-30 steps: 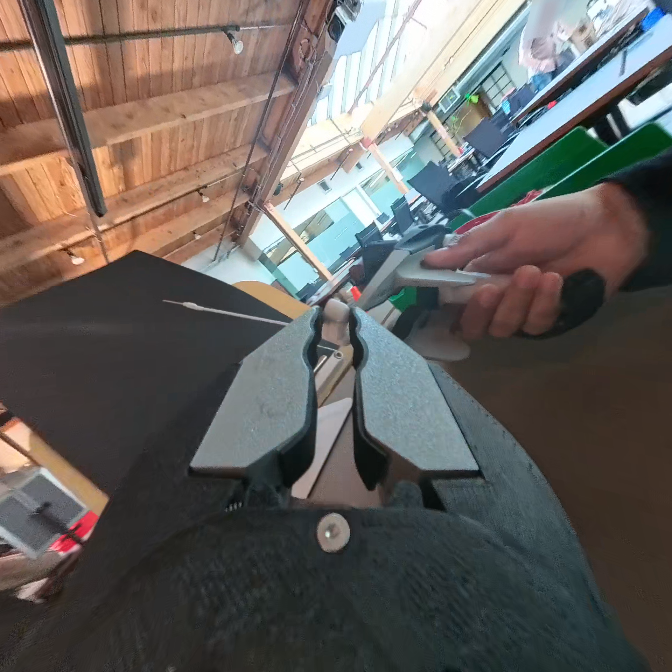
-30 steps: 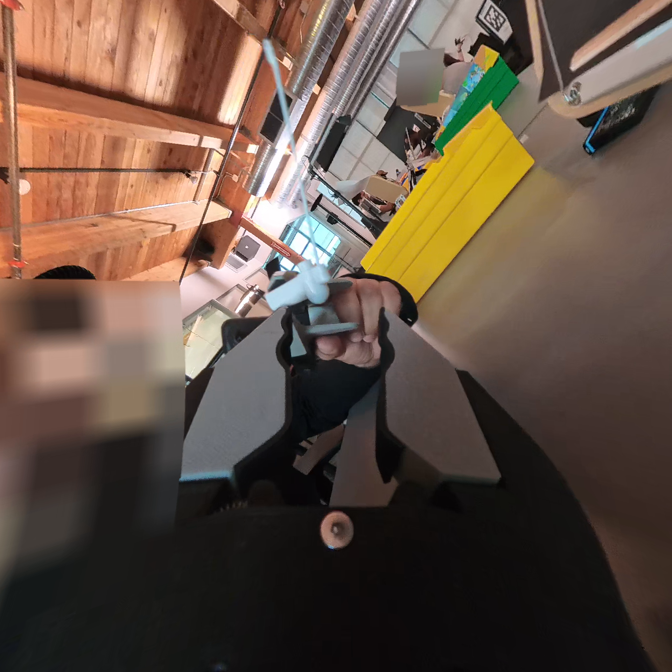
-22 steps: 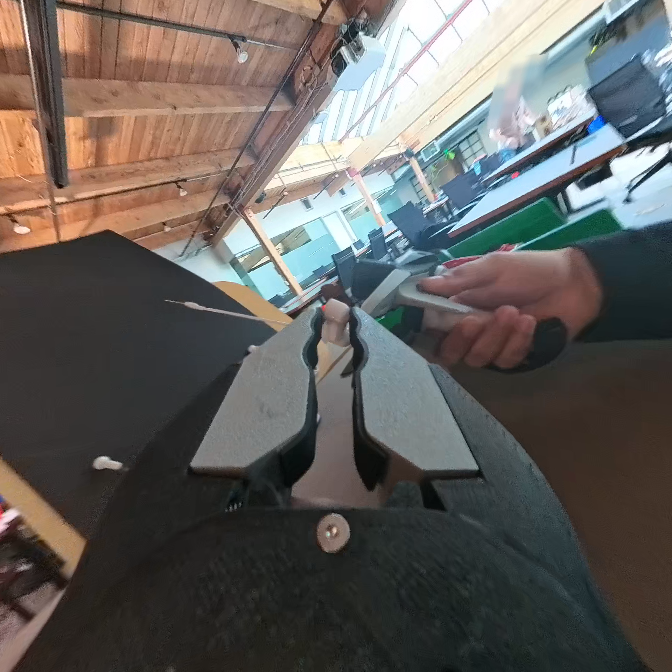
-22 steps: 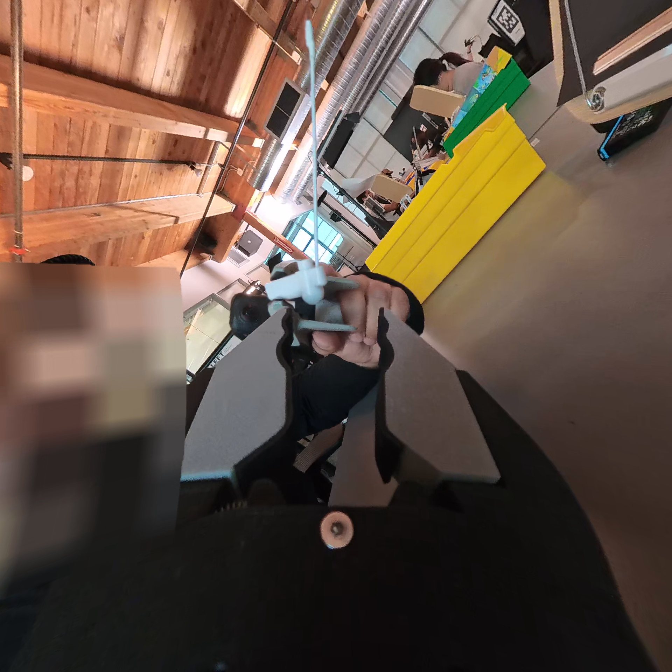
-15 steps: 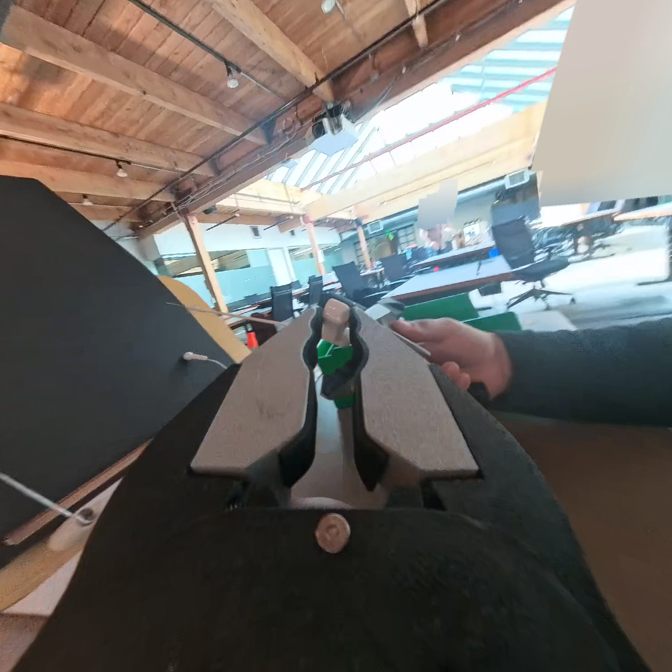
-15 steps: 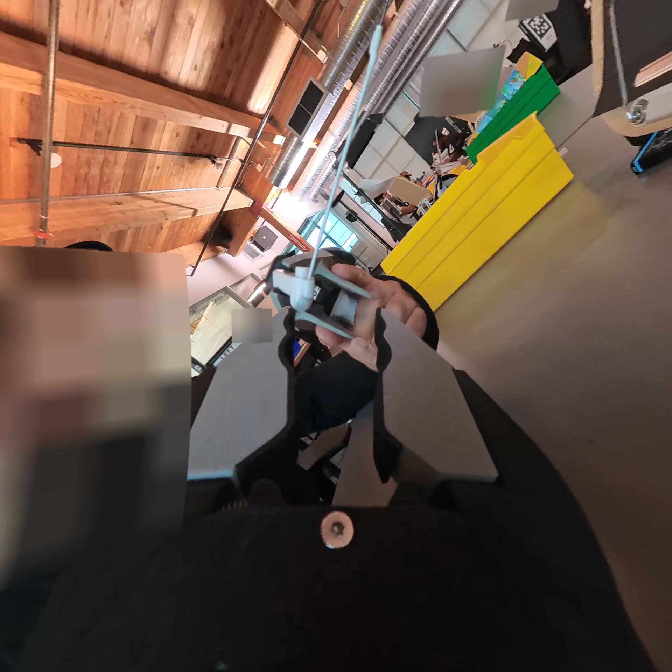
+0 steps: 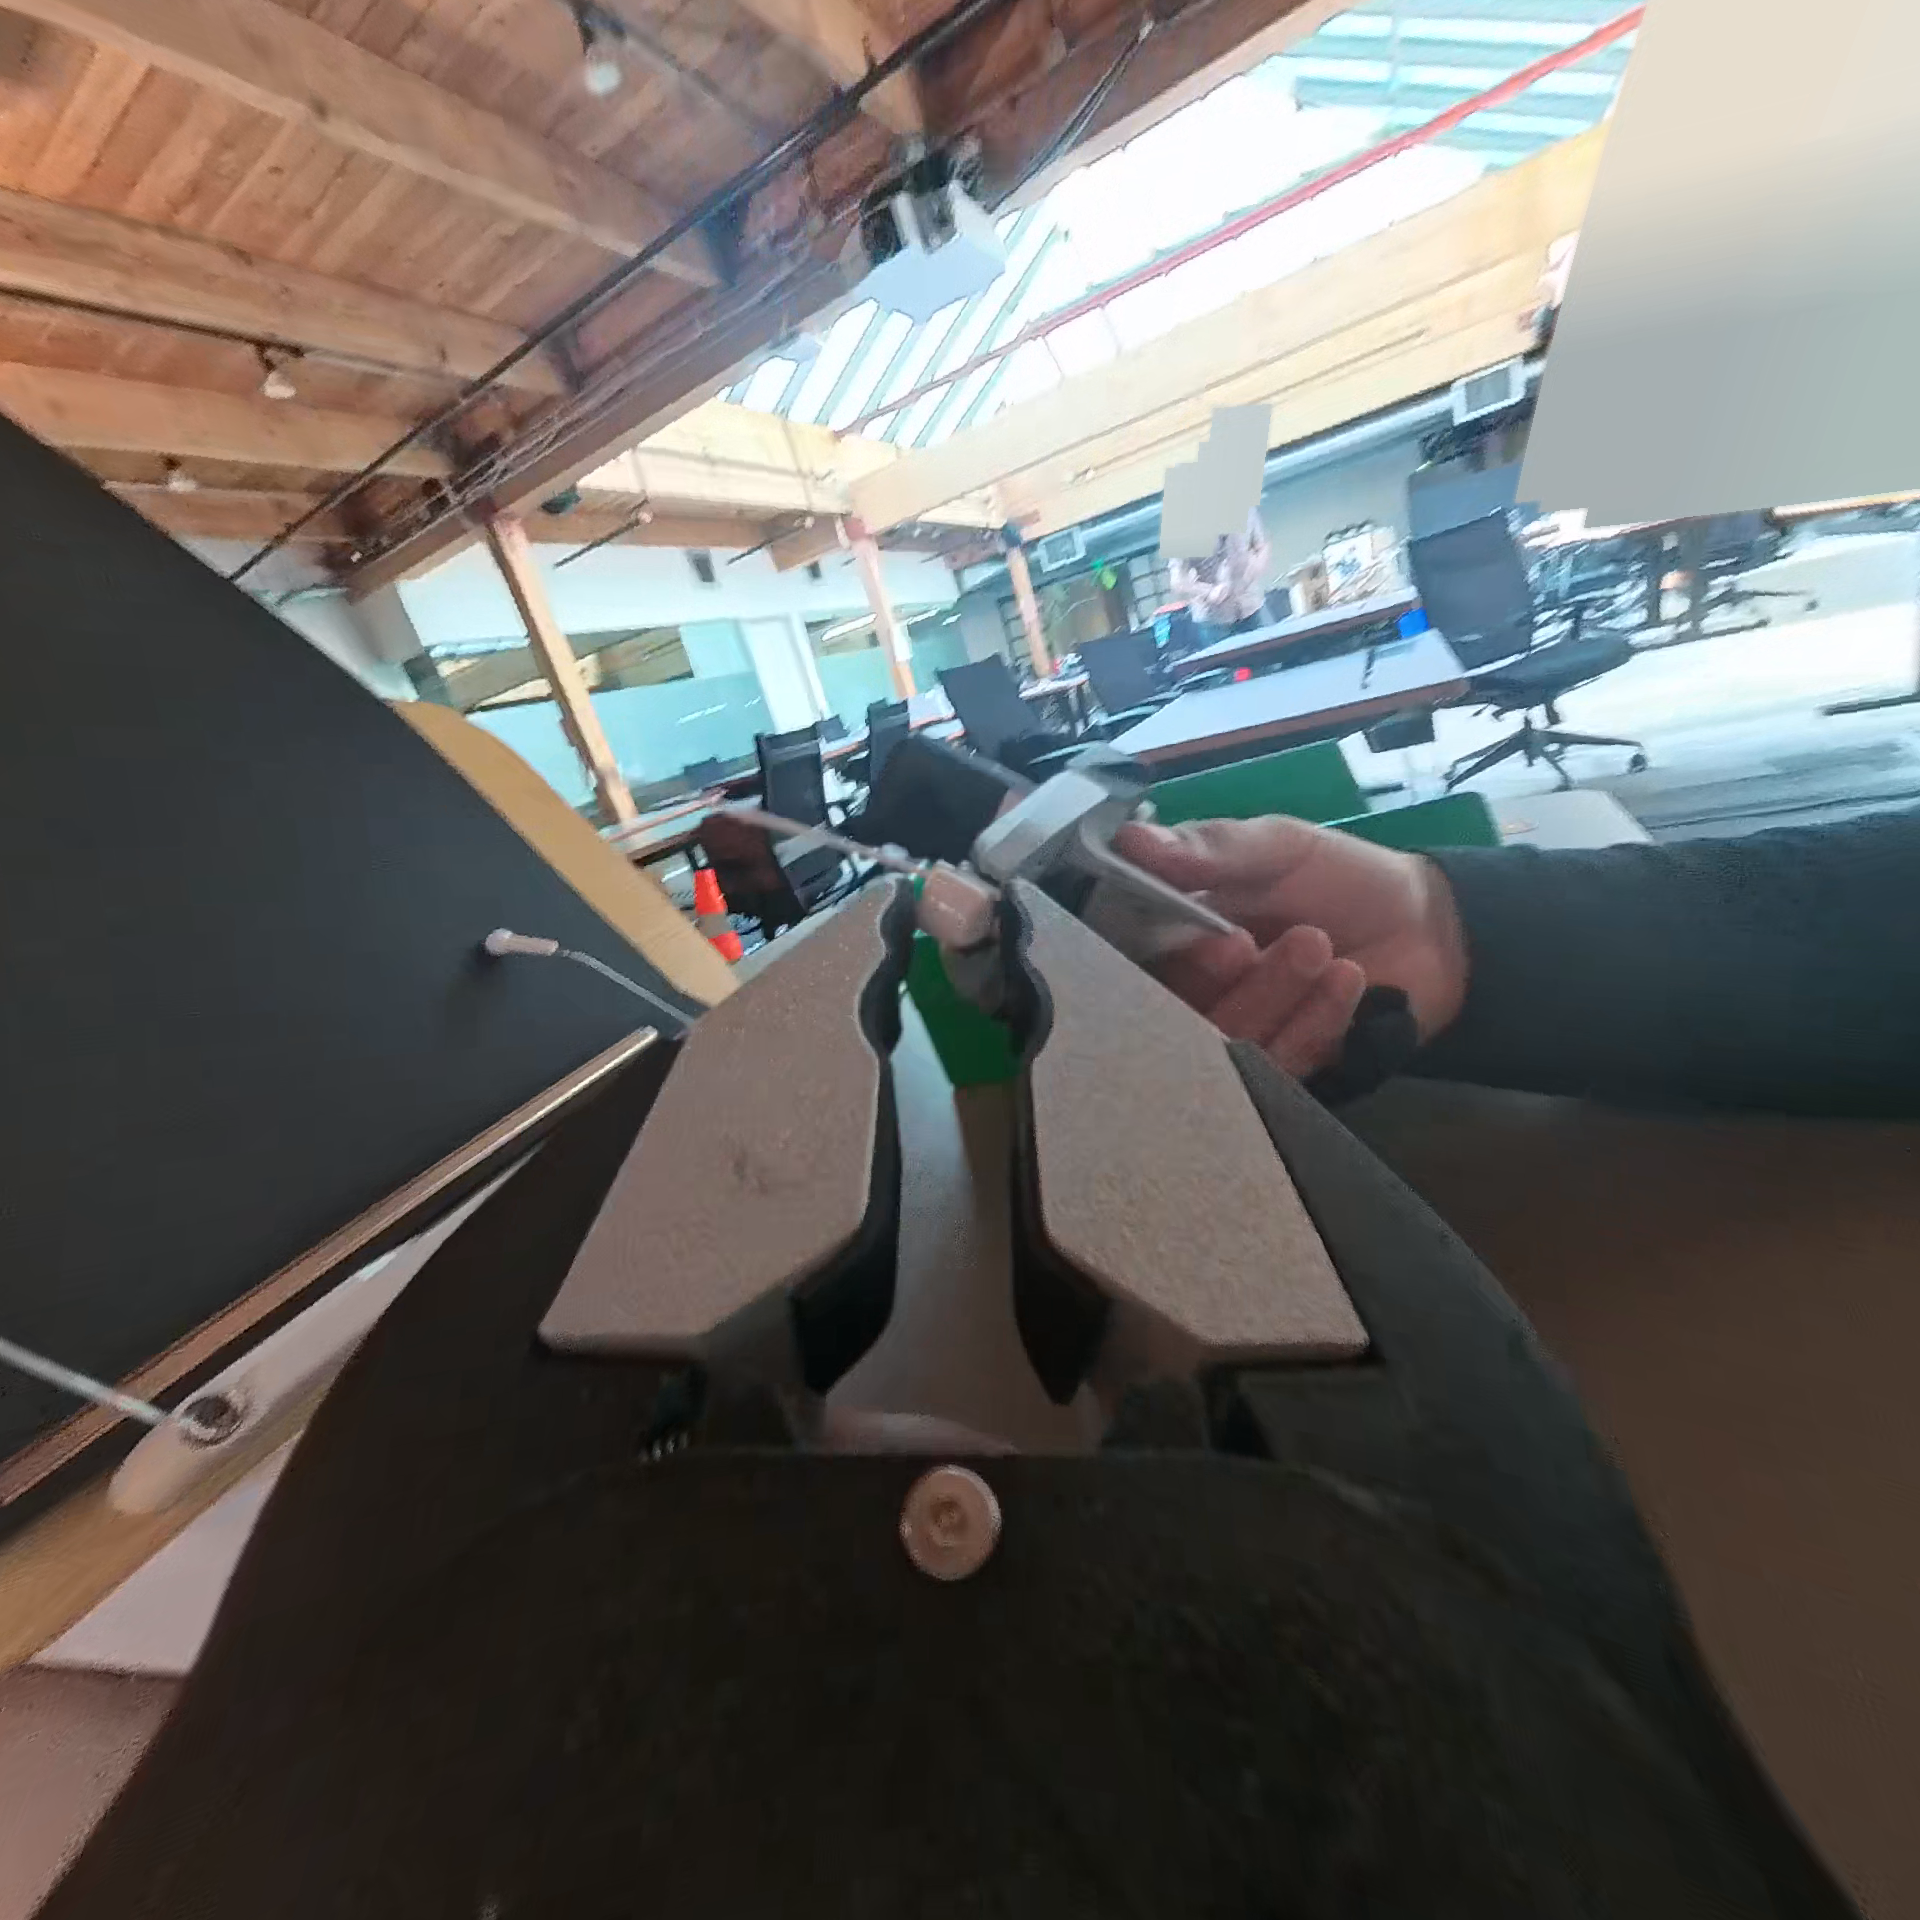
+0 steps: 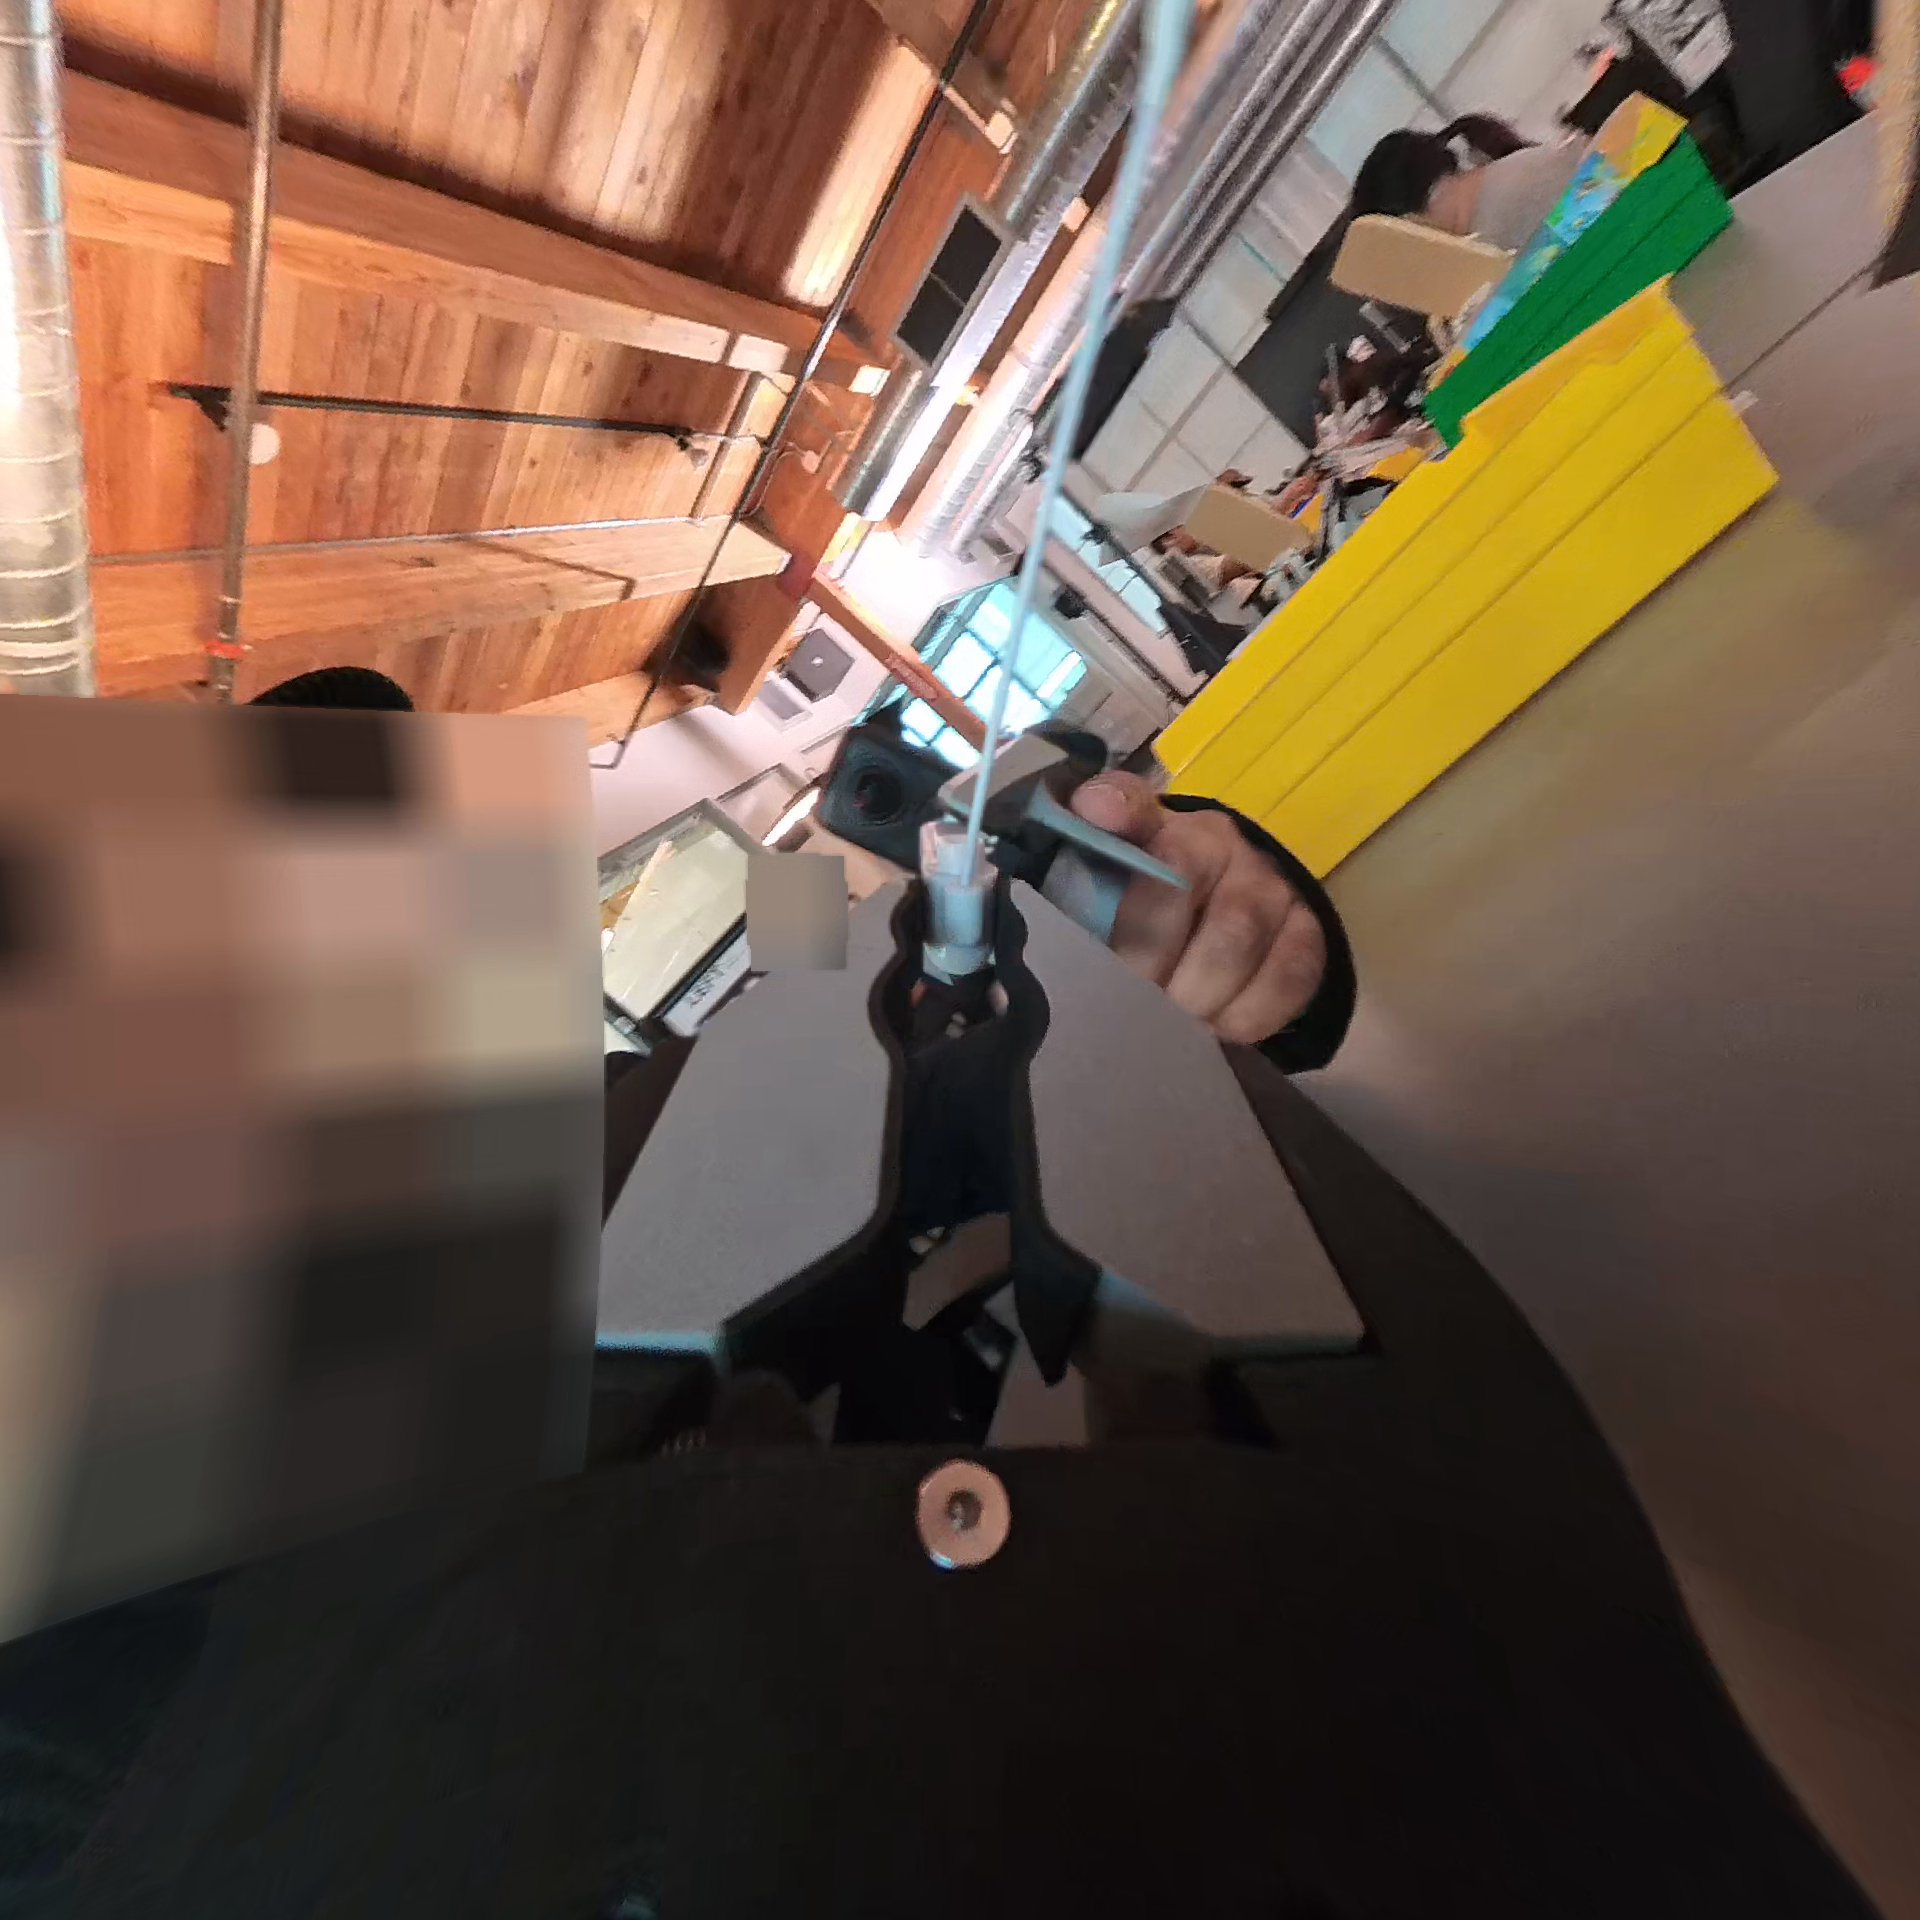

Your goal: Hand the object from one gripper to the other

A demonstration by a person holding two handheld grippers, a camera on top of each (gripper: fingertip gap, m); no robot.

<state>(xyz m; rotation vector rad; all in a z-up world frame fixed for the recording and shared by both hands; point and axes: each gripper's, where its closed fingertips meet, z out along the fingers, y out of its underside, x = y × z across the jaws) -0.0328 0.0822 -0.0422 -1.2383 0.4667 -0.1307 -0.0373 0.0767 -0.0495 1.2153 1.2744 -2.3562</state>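
Observation:
The object is a small white plug (image 7: pixel 948 912) with a long thin white wire (image 7: pixel 821 833). In the left wrist view it sits pinched between the tips of my left gripper (image 7: pixel 951 930), which is shut on it. My right gripper (image 7: pixel 1044 831), held in a hand, meets it from the right. In the right wrist view the plug (image 8: pixel 956 914) stands between the tips of my right gripper (image 8: pixel 958 940), whose jaws are closed in on it. Its wire (image 8: pixel 1049 468) runs straight up. The left gripper (image 8: pixel 1003 784) and its hand lie just beyond the plug.
A black board (image 7: pixel 208 831) with a wooden edge rises at the left, with another white plug and wire (image 7: pixel 514 942) on it. A green bin (image 7: pixel 961 1029) and an orange cone (image 7: pixel 712 914) lie ahead. Yellow bins (image 8: pixel 1455 623) stand to the right in the right wrist view. The grippers are tip to tip, or close to it.
My right gripper has moved up to the plug and its jaws have closed from wide apart onto it. The left gripper still holds the plug, and the wire now points straight up.

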